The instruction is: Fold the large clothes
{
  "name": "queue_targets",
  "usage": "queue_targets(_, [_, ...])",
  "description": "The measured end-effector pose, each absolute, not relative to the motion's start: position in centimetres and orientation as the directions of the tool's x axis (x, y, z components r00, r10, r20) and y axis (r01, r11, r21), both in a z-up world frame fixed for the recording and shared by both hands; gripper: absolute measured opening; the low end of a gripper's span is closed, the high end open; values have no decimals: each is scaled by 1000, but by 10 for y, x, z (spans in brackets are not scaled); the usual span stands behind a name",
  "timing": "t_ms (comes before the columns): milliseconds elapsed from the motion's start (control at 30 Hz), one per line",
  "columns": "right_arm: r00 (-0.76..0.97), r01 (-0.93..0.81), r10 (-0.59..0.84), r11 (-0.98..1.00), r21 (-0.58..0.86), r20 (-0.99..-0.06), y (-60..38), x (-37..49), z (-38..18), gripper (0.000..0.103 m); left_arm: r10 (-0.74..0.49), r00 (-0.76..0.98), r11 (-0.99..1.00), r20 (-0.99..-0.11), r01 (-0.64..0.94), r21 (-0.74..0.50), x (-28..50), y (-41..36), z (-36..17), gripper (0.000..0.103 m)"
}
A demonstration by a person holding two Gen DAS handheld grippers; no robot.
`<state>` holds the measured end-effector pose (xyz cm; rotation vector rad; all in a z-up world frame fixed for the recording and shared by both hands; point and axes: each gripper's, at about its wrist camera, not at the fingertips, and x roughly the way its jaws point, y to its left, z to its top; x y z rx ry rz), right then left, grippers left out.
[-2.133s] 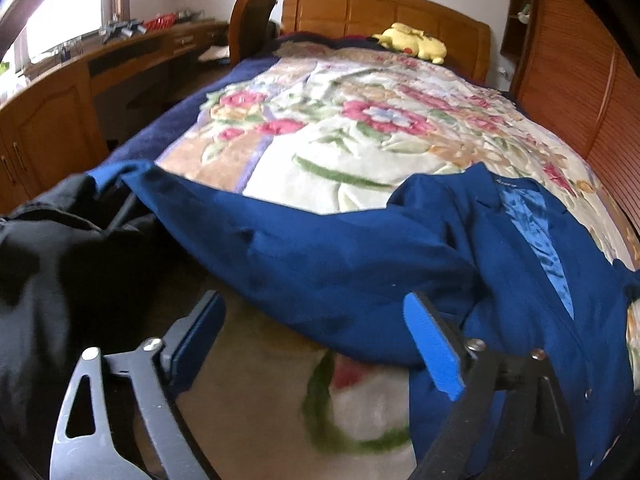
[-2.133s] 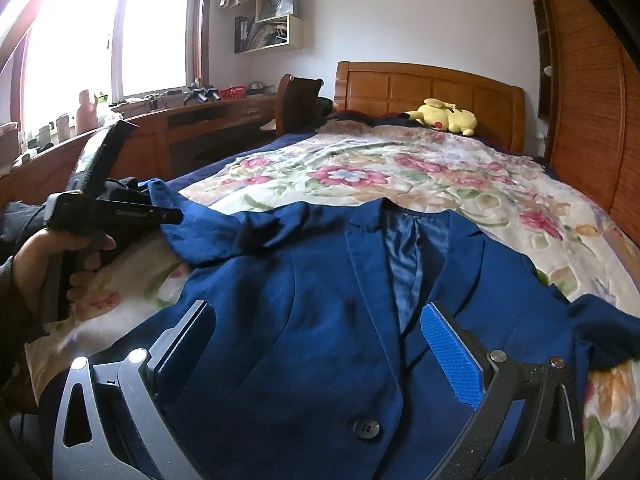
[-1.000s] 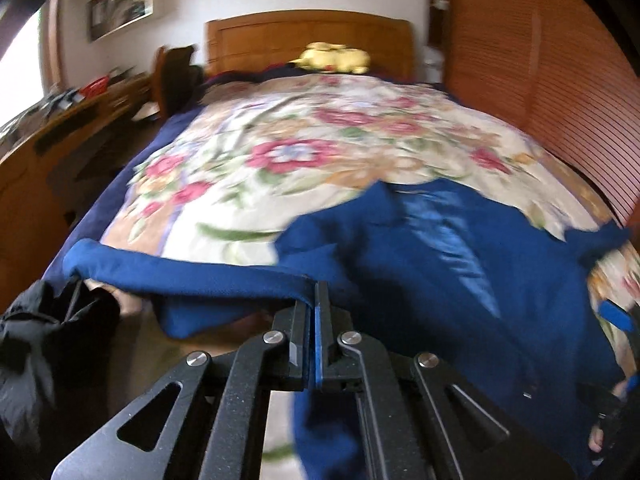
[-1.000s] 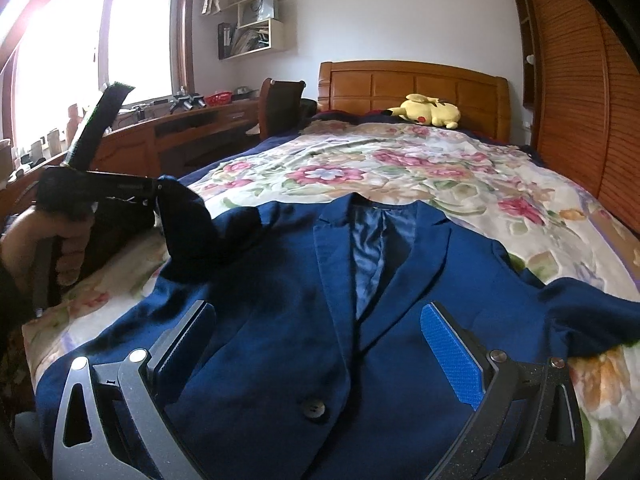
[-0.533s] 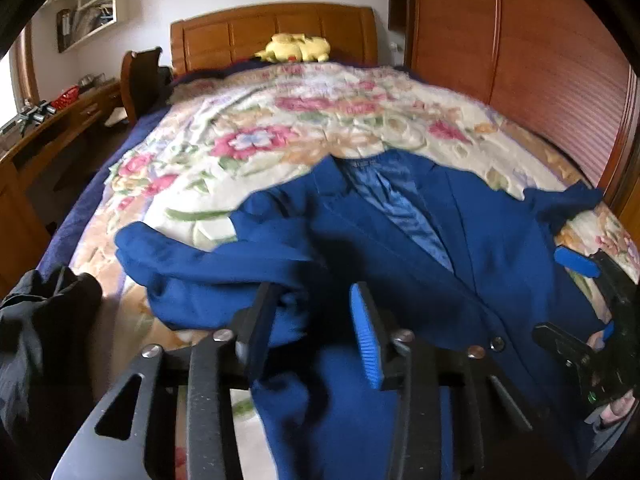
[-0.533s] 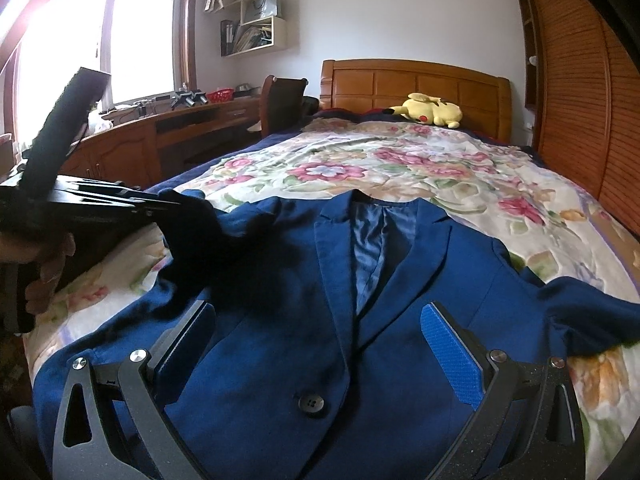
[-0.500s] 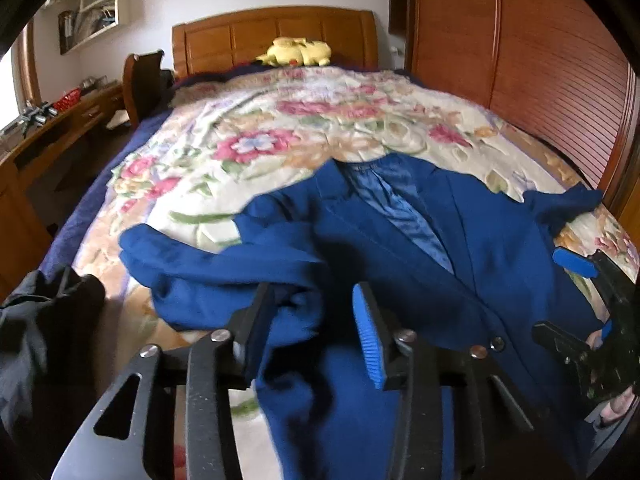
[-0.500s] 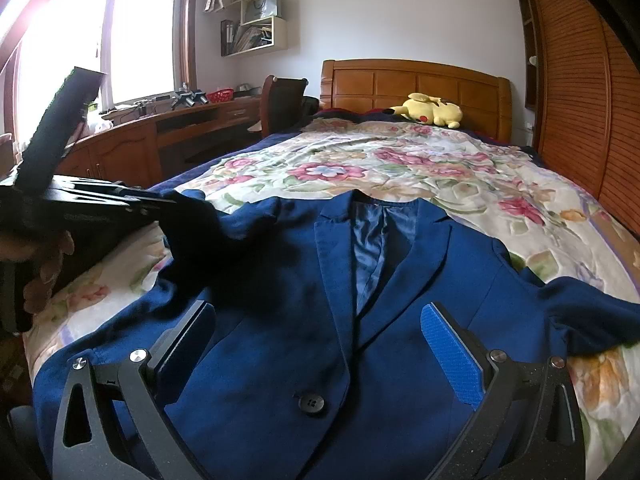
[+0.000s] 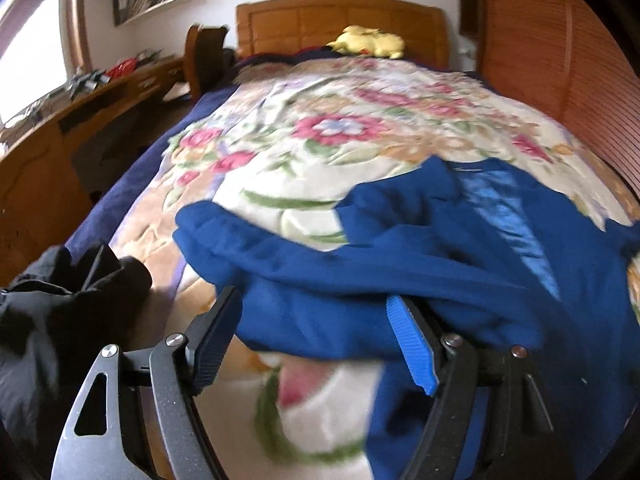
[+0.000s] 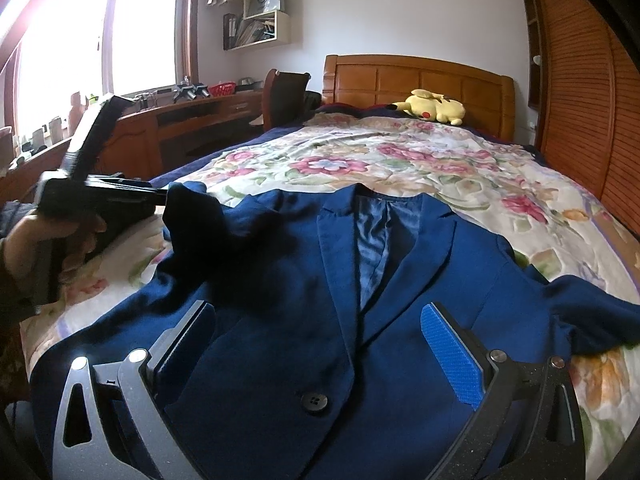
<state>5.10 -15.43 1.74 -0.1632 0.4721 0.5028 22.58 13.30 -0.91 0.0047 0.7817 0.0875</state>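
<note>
A dark blue blazer [image 10: 404,280] lies front-up on the floral bedspread [image 10: 400,160], lapels open over shiny lining and one black button [image 10: 314,401] showing. Its left sleeve [image 9: 320,264] is folded in across the chest. My left gripper [image 9: 316,336] is open and empty just in front of that sleeve; it also shows in the right wrist view [image 10: 158,196], beside the sleeve end. My right gripper [image 10: 320,336] is open and empty, low over the blazer's front. The right sleeve [image 10: 592,312] lies out to the right.
A black garment [image 9: 52,320] is heaped at the bed's left foot corner. A yellow plush toy [image 10: 434,110] lies by the wooden headboard [image 10: 420,78]. A wooden desk [image 10: 180,120] and a chair [image 10: 286,96] stand left of the bed; a slatted wooden wall [image 10: 580,100] runs along the right.
My left gripper shut on the left sleeve, carried it across the blazer, then opened and let it go. It has since drawn back to the left. The right gripper has barely moved.
</note>
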Motion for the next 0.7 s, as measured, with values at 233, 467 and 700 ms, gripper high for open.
queue_targets(233, [763,-507,428,861,-36,-485,-153,55,16,102,167,637,982,-752,-174,71,262,162,-46,76])
queue_targets(467, [757,-516,434,856,-39,-489,-150,58,17,102,154,570,975,-807,-218,31,274,180,-76,76])
queue_targets(700, [758,-515,434,856,-39,-488,-151,58,17,102,72,564,985,-823,-172,-31,276,178,-76,21])
